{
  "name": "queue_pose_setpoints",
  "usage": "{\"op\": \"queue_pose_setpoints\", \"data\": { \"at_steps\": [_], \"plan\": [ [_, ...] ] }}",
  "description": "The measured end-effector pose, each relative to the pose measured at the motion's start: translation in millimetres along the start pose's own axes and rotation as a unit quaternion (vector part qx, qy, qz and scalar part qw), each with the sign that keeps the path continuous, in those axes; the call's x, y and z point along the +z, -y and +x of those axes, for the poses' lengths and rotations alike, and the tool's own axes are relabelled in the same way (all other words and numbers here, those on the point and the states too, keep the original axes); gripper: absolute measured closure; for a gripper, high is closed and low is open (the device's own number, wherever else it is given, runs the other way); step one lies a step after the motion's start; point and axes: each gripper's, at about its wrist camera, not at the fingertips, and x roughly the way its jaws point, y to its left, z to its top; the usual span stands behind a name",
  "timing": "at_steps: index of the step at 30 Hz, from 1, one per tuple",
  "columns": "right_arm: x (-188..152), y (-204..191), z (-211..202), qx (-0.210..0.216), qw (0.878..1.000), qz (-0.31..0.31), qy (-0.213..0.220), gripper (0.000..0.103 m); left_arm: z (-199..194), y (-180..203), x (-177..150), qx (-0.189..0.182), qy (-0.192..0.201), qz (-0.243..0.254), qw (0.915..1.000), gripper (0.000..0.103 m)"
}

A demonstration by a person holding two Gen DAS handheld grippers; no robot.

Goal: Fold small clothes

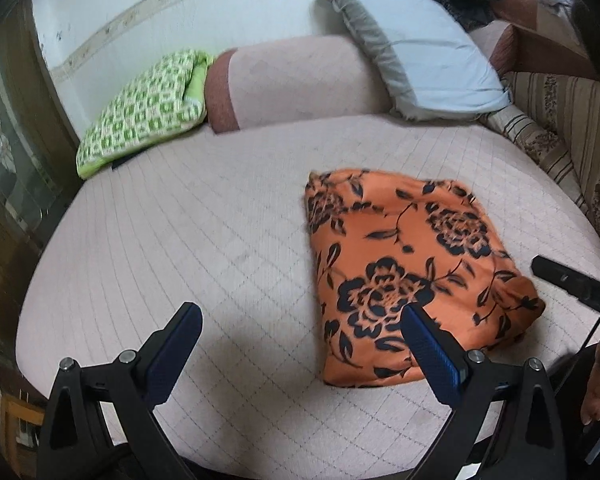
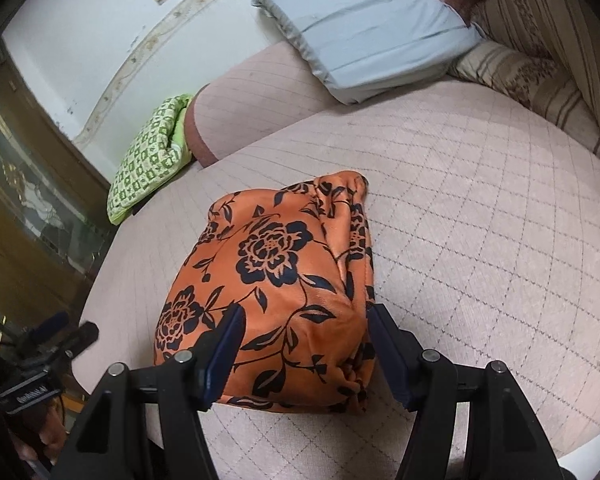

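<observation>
An orange garment with black flowers (image 1: 404, 264) lies folded into a compact bundle on the pink quilted bed (image 1: 204, 232). My left gripper (image 1: 300, 316) is open and empty, hovering just left of the bundle's near edge, its right finger over the cloth. In the right wrist view the same bundle (image 2: 276, 280) lies directly ahead. My right gripper (image 2: 304, 316) is open, its jaws standing on either side of the bundle's near end, not closed on it. The right gripper's tip also shows at the left wrist view's right edge (image 1: 568, 280).
A green patterned cushion (image 1: 144, 112), a pink bolster (image 1: 288, 80) and a pale blue pillow (image 1: 412, 44) lie at the bed's far side. A striped brown sofa back (image 1: 572, 128) borders the right. A wooden cabinet (image 2: 28, 184) stands left of the bed.
</observation>
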Motion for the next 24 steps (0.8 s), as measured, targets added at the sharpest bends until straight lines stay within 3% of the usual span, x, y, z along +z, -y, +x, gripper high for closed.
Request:
{"op": "queue_pose_setpoints", "data": {
  "at_steps": [4,14,24],
  "plan": [
    [2,7,3,-0.002,1.0,0.016,-0.005,0.036,12,-5,-4,0.005,-0.019,-0.011,0.9998,0.003],
    [1,6,8,0.0,1.0,0.017,-0.012,0.036,20,-4,0,0.008,-0.021,-0.014,0.9997,0.003],
    [5,18,19,0.013,0.998,0.05,-0.03,0.036,53,-4,4,-0.04,-0.045,-0.037,0.9975,0.003]
  ]
}}
